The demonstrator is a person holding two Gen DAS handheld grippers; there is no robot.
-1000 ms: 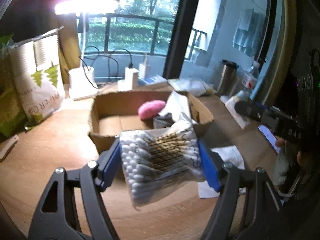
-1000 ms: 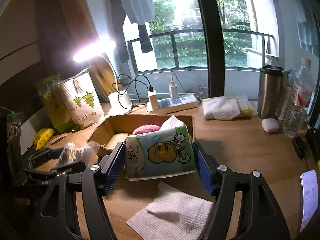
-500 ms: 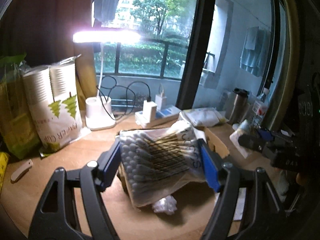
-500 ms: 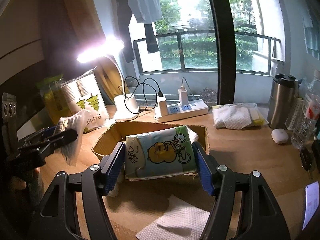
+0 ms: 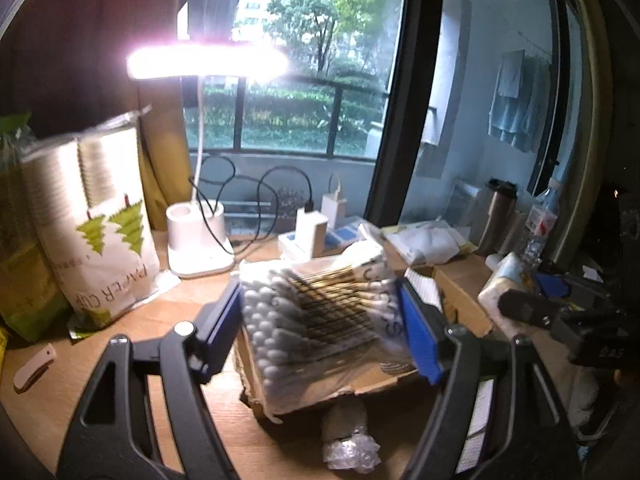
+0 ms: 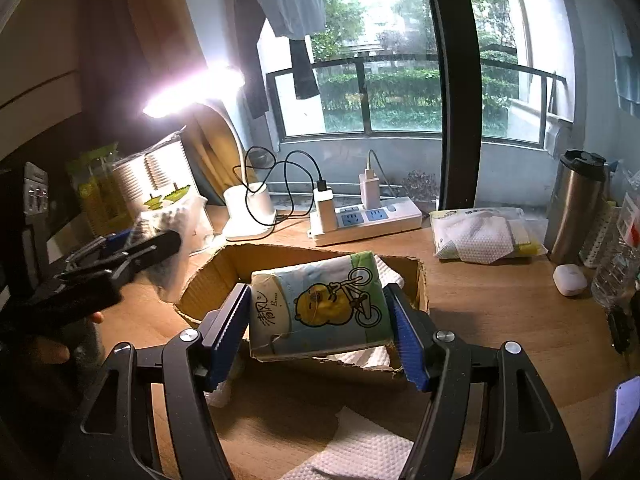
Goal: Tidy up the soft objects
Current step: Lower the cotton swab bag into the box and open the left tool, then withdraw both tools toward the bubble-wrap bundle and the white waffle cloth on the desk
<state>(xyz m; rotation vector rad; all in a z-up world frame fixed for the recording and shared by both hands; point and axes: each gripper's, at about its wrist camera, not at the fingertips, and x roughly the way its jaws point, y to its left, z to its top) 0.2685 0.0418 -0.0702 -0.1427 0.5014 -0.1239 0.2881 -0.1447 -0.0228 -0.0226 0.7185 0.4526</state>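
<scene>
Between your left gripper's (image 5: 320, 328) blue pads sits the swab bag (image 5: 316, 320), pinched across its width so the sticks lie crosswise and the soft film cannot slide out. Both pads press the film; the grip is closed on the bag. Beyond the fingertips and just below the bag lies the box (image 5: 460, 292), so the bag hangs over its near wall, which suits a drop inside. Under the fingers, on the desk (image 5: 120, 360), a crumpled wrapper (image 5: 352, 444) lies against the box's outer wall. To the left of the fingers the cup sleeve (image 5: 100, 232) and lamp base (image 5: 198, 240) stand well apart, leaving free room on that side. To the right, your other gripper crowds in near the box's far corner.

Between your right gripper's (image 6: 320, 320) pads is the tissue pack (image 6: 320, 308), clamped at both short ends, printed face up; the grip is closed on it. The pack hangs over the open box (image 6: 420, 280), just inside the torn near edge, likely ready for lowering. Room inside looks adequate, though white paper already lies beneath the pack. Beneath the fingers a paper towel (image 6: 352, 452) lies flat on the desk. Left of the fingers, the left gripper (image 6: 176, 236) with its bag stands beside the box's left wall; judge that side the tightest. Right of the fingers, the desk is open up to the flask (image 6: 576, 204).
</scene>
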